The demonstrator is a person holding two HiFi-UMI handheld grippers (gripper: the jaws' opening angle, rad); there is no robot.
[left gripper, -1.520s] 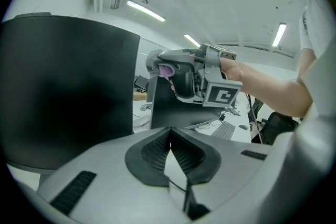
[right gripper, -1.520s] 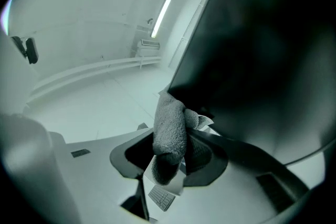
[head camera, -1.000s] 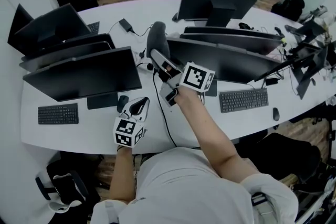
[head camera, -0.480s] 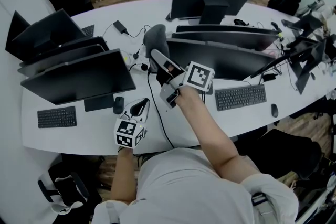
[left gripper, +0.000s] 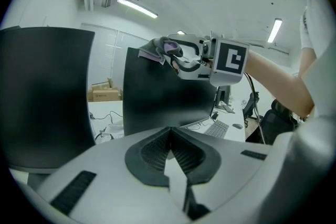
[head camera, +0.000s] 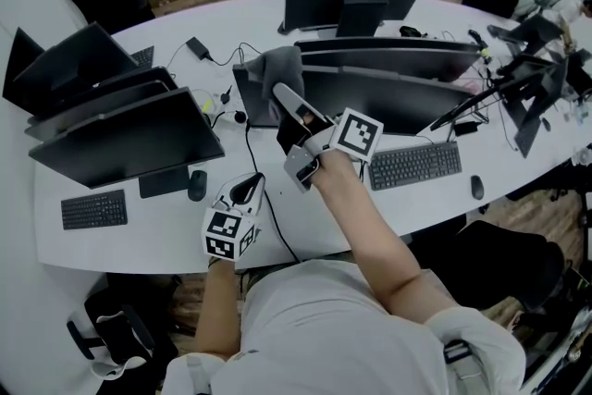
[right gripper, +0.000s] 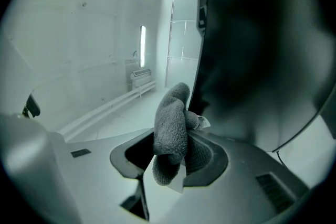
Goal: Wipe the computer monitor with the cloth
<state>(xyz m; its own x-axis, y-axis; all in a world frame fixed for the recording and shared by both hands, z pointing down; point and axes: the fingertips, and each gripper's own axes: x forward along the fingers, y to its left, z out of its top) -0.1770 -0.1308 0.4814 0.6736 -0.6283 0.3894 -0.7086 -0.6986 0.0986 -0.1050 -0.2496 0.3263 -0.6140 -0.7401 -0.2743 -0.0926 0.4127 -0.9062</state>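
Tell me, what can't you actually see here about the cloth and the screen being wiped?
- Whether the cloth touches the monitor: in the right gripper view the monitor is a blurred dark mass beside it.
- Part of the monitor's left end: in the head view the cloth and right gripper cover it.
- Dust or smears on the monitor: too small in every view.
- Lettering on the keyboard: too small in the head view.

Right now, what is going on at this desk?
A person holds a gripper in each hand. The right gripper is shut on a grey cloth and holds it against the upper corner of a dark monitor. The left gripper is shut and empty, low near the desk edge.
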